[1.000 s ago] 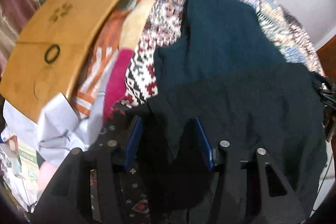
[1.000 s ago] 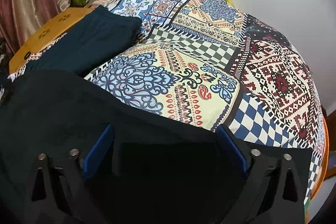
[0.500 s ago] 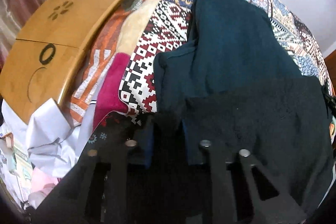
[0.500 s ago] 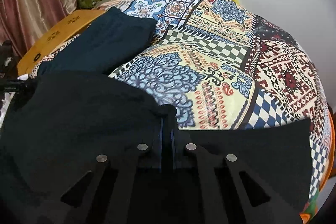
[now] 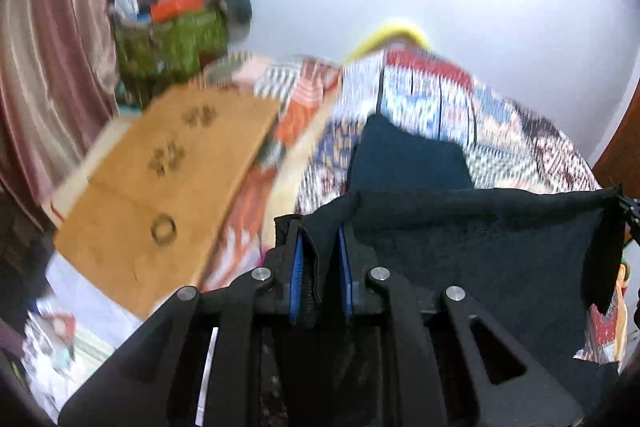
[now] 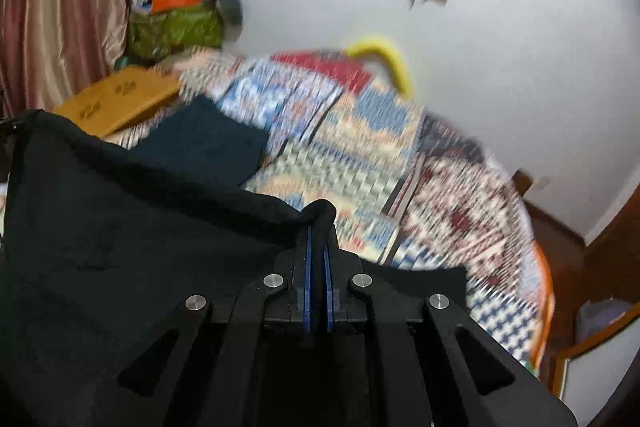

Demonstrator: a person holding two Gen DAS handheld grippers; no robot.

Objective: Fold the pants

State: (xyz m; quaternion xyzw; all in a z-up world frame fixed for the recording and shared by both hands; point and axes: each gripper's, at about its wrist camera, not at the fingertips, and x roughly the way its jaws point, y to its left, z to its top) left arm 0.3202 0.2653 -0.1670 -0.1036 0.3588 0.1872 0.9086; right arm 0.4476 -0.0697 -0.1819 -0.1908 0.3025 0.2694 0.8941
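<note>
Currently both clamped on pants (image 5: 480, 247) edge: left gripper (image 5: 320, 251), right gripper (image 6: 318, 247). Thin bite, could slip under tension mid-lift.

Dark pants (image 5: 480, 247), waist edge lifted taut, legs flat on bedspread

Left gripper (image 5: 319, 259) clamped on cloth, right gripper (image 6: 318, 259) likewise
</note>
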